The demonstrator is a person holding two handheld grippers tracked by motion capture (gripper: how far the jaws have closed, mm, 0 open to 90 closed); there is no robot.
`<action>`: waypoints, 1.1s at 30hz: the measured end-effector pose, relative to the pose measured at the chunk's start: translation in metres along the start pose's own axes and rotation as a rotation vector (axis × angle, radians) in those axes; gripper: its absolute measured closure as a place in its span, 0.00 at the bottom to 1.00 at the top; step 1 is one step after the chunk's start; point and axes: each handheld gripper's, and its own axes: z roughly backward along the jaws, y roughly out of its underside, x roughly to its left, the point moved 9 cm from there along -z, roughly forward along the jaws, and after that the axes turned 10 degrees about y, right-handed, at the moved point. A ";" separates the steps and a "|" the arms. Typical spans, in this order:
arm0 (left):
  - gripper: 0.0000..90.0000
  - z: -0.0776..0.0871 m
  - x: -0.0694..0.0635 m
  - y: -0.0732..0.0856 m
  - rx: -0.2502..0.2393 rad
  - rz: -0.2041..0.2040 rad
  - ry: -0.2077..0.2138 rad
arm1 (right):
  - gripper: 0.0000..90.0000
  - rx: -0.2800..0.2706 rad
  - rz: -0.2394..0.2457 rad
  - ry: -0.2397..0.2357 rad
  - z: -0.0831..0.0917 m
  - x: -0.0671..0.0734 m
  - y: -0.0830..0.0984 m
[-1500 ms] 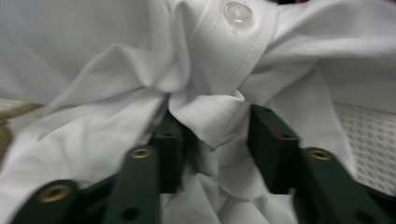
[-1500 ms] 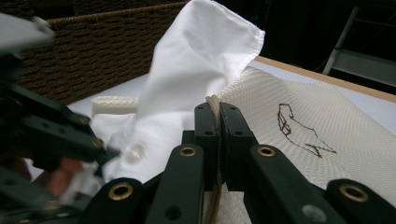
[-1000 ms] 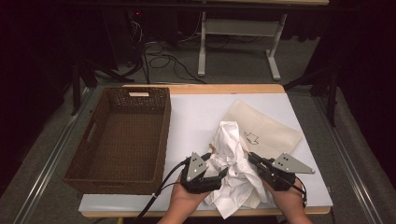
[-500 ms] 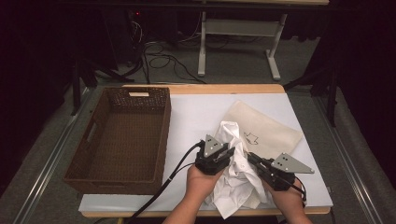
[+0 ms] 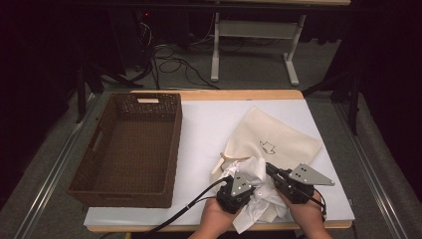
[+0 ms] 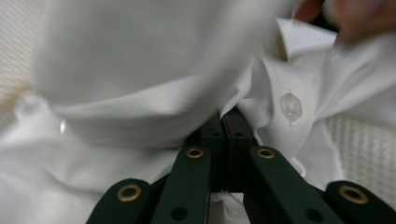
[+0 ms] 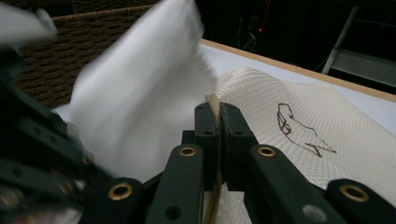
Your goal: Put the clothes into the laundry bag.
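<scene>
While a person's two hands come in over the near edge of the white-topped table (image 5: 199,124), each holds a black two-jaw gripper at a heap of cloth near the near right corner. The left gripper (image 5: 242,183) has its jaws pressed together on a crumpled white cotton shirt (image 5: 254,199); they have just been closing, and a fold of the fabric sits pinched between them. In the left gripper view, the left gripper (image 6: 227,122) grips the shirt (image 6: 140,93) just beside a clear round plastic button (image 6: 290,104) on the shirt's placket.

The right gripper (image 5: 271,169) is also clenched. In the right gripper view, its jaws (image 7: 218,112) grasp the pale cord at the edge of a cream woven fabric bag (image 7: 303,163) that bears a small dark brown stitched outline. The shirt (image 7: 140,112) rises as a white fold just beside the jaws, blurred.

The bag (image 5: 278,142) lies flat on the right half of the table, its mouth towards the near edge, with the shirt bunched at that mouth between the two grippers. A dark brown rectangular wicker basket (image 5: 99,149) stands along the left edge of the table, well apart from the cloth. Black cables trail from the grippers over the near edge.
</scene>
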 end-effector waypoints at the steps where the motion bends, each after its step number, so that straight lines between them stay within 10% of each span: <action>1: 0.99 -0.002 0.001 0.002 -0.001 0.004 0.001 | 0.98 0.000 0.000 0.000 0.000 0.000 0.000; 5: 0.87 0.005 0.000 -0.003 -0.062 0.002 0.004 | 0.98 -0.008 -0.002 -0.004 0.000 -0.001 0.000; 10: 0.48 0.033 -0.002 -0.007 -0.120 -0.027 -0.043 | 0.98 -0.004 -0.002 -0.002 0.000 0.000 0.000; 18: 0.33 0.059 0.011 0.000 -0.145 0.015 -0.097 | 0.98 -0.004 -0.001 0.002 0.001 0.000 -0.001; 23: 0.22 0.074 0.019 -0.034 -0.252 0.020 -0.118 | 0.98 -0.005 0.000 -0.001 0.001 0.000 0.000; 28: 0.30 0.067 0.018 -0.071 -0.300 -0.014 -0.114 | 0.98 -0.009 0.001 -0.006 0.000 0.000 0.000; 29: 0.40 0.066 0.019 -0.074 -0.307 -0.020 -0.125 | 0.98 -0.008 0.001 -0.005 0.000 0.000 0.000; 30: 0.71 0.062 0.020 -0.075 -0.317 -0.020 -0.124 | 0.98 -0.005 -0.004 -0.004 0.001 0.000 0.000; 33: 0.94 0.055 0.018 -0.068 -0.280 -0.030 -0.112 | 0.98 -0.004 -0.010 -0.002 0.001 -0.001 0.000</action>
